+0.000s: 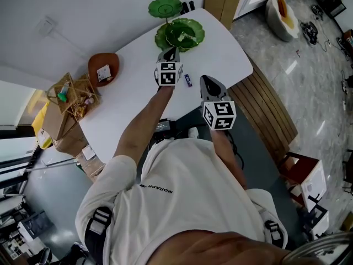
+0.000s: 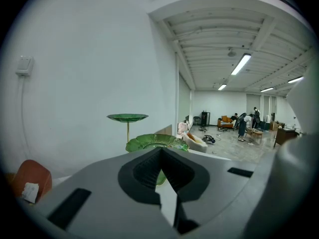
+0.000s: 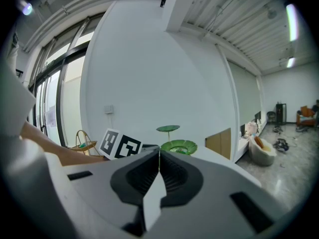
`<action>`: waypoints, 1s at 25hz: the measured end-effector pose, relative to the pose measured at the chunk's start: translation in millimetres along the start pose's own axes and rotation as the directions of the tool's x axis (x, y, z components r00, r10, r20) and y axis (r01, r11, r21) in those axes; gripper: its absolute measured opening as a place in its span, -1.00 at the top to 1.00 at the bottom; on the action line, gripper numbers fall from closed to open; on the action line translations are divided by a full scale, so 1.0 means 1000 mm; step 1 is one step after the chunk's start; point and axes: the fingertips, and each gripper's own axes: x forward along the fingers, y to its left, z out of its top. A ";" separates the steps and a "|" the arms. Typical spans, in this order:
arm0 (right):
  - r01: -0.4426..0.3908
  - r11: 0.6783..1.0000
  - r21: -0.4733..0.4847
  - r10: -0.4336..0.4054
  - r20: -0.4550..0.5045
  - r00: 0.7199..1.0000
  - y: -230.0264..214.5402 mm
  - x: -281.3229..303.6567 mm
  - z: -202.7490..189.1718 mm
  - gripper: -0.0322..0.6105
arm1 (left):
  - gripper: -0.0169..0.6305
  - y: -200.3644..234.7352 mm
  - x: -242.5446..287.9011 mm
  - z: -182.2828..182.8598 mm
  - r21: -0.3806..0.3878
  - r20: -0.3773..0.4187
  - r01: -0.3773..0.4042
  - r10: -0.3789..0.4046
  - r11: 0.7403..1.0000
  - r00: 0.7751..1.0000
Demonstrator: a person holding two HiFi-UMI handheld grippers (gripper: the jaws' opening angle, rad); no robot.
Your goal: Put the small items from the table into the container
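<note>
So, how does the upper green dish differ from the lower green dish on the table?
The upper green dish is clearly smaller, and the lower green dish is wider. The upper green dish stands raised on a thin stem, while the lower green dish sits low, close to the table. Both are green, roughly round and shaped like leaves, and they stand together at the far end of the table.

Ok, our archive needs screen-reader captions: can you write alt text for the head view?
Seen from above, a person in a white shirt holds two shut claws over a white table: the left claw by a green leaf-shaped dish, the right claw nearer the body. A small dark item lies on the table between them.
</note>
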 end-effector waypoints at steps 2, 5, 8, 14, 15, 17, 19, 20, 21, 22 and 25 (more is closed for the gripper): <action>0.000 1.000 0.000 0.000 0.001 1.000 0.001 -0.001 0.000 0.86 | 0.94 -0.002 -0.006 0.004 -0.014 0.011 0.001 -0.001 1.000 1.000; -0.001 1.000 -0.001 0.001 0.003 1.000 0.002 -0.001 0.000 0.86 | 0.94 -0.005 -0.013 0.010 -0.025 0.027 0.001 0.000 1.000 1.000; 0.000 1.000 0.001 0.000 0.006 1.000 0.002 -0.002 0.000 0.86 | 0.94 -0.007 -0.020 0.017 -0.032 0.049 -0.002 0.003 0.999 0.999; -0.001 1.000 -0.002 0.001 0.012 1.000 0.006 -0.003 0.002 0.86 | 0.94 -0.009 -0.042 0.027 -0.023 0.093 -0.008 0.010 1.000 0.996; -0.003 1.000 -0.003 0.003 0.011 1.000 0.007 -0.003 0.001 0.86 | 0.94 -0.010 -0.045 0.028 -0.020 0.101 -0.010 0.012 1.000 0.995; -0.005 1.000 -0.005 0.005 0.010 1.000 0.009 -0.002 0.000 0.86 | 0.94 -0.011 -0.050 0.030 -0.018 0.112 -0.013 0.015 1.000 0.994; -0.007 1.000 -0.006 0.008 0.011 1.000 0.012 -0.002 0.001 0.86 | 0.94 -0.013 -0.055 0.031 -0.020 0.117 -0.016 0.018 1.000 0.993; -0.009 1.000 -0.006 0.009 0.012 1.000 0.013 -0.002 0.001 0.86 | 0.94 -0.014 -0.058 0.031 -0.021 0.119 -0.017 0.019 1.000 0.993; -0.010 1.000 -0.006 0.010 0.014 1.000 0.014 -0.002 0.001 0.86 | 0.94 -0.014 -0.061 0.031 -0.024 0.122 -0.018 0.021 1.000 0.992; -0.010 1.000 -0.006 0.010 0.015 1.000 0.015 -0.002 0.001 0.86 | 0.94 -0.015 -0.063 0.031 -0.027 0.124 -0.021 0.024 0.999 0.992; -0.012 1.000 -0.006 0.012 0.016 1.000 0.017 -0.004 0.001 0.86 | 0.94 -0.017 -0.071 0.028 -0.037 0.125 -0.028 0.032 0.999 0.992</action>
